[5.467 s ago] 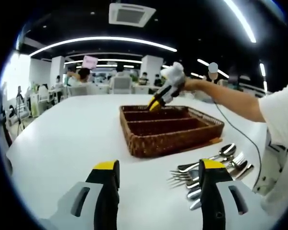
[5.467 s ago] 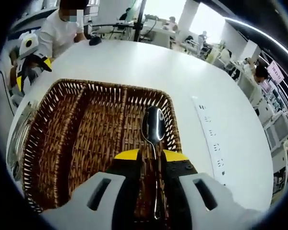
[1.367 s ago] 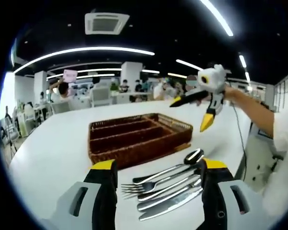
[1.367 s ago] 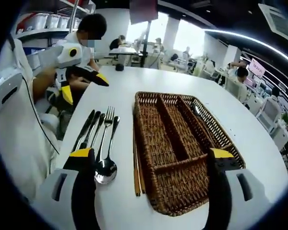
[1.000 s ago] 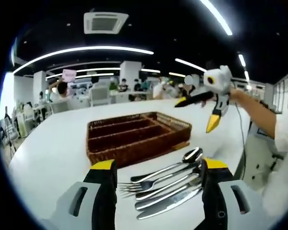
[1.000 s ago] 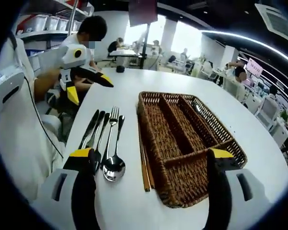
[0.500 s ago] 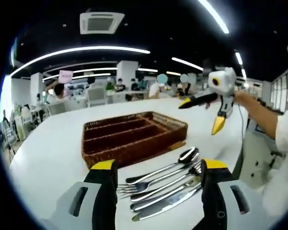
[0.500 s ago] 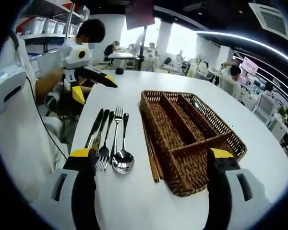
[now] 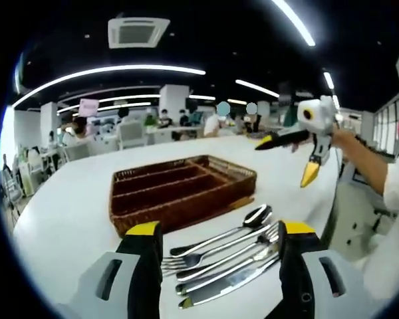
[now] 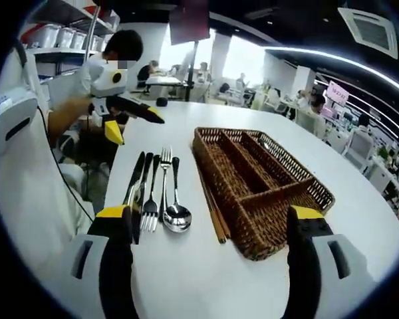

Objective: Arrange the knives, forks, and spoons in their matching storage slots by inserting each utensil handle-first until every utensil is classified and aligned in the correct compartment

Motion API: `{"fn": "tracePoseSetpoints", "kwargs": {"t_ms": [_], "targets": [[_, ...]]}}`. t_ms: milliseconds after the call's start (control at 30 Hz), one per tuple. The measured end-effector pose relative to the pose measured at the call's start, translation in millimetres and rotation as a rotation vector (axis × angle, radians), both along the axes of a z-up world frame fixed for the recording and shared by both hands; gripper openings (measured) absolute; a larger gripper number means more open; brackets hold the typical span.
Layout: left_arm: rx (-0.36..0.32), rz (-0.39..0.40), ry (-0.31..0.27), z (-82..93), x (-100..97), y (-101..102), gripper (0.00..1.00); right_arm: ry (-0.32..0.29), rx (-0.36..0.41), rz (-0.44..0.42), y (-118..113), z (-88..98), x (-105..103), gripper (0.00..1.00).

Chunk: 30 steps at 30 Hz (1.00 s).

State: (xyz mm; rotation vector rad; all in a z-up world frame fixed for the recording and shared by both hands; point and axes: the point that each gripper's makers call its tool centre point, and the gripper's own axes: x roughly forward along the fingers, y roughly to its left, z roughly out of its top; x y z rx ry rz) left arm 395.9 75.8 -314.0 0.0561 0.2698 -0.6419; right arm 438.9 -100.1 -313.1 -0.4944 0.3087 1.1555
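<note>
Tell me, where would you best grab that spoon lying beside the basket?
Probably by the thin handle, from above. The spoon lies flat on the table at the edge of the row, next to a fork, its side toward the basket free. One jaw could slide in there.

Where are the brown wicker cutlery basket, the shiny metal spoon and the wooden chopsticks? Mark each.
brown wicker cutlery basket (image 10: pixel 317 197): right gripper view, outer rim
shiny metal spoon (image 10: pixel 177 216): right gripper view, bowl
wooden chopsticks (image 10: pixel 216 226): right gripper view, shaft beside basket
</note>
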Motion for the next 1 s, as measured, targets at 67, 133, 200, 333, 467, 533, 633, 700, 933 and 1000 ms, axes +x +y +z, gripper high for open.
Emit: {"fn": "tracePoseSetpoints", "kwargs": {"t_ms": [67, 133, 200, 333, 467, 533, 633, 700, 933, 1000], "targets": [[-0.001, -0.002, 0.001, -0.3, 0.0, -0.2, 0.71, -0.003, 0.008, -0.014, -2.6, -0.7, -1.4, 1.0], [0.002, -0.004, 0.001, -1.0, 0.2, -0.8, 0.7, 0.001, 0.011, -0.019, -4.6, -2.2, -3.9, 1.0], [0.006, -0.013, -0.007, -1.4, -0.1, -3.3, 0.7, -0.003, 0.022, -0.038, -8.0, -2.5, -3.8, 1.0], [0.003, -0.026, -0.008, -1.1, -1.5, -7.0, 0.7, -0.01, 0.034, -0.073, -12.8, -6.2, -5.9, 1.0], [0.005, -0.032, 0.002, -4.0, -1.2, -8.9, 0.7, -0.007, 0.045, -0.071, -13.2, -12.0, -13.7, 1.0], [0.013, -0.035, 0.003, -5.7, -1.5, -10.1, 0.7, 0.002, 0.057, -0.082, -14.3, -14.0, -15.8, 1.0], [0.015, -0.04, 0.008, -7.2, -2.0, -11.7, 0.7, 0.004, 0.065, -0.095, -18.0, -17.7, -18.8, 1.0], [0.025, -0.043, 0.011, -8.7, -1.8, -11.9, 0.7, 0.007, 0.078, -0.116, -20.7, -18.5, -18.3, 1.0], [0.031, -0.044, 0.012, -9.7, -0.7, -12.5, 0.7, 0.006, 0.103, -0.137, -24.5, -20.8, -21.2, 1.0], [0.032, -0.046, 0.011, -9.9, -0.5, -13.3, 0.69, 0.008, 0.112, -0.141, -24.8, -20.5, -22.3, 1.0]]}}
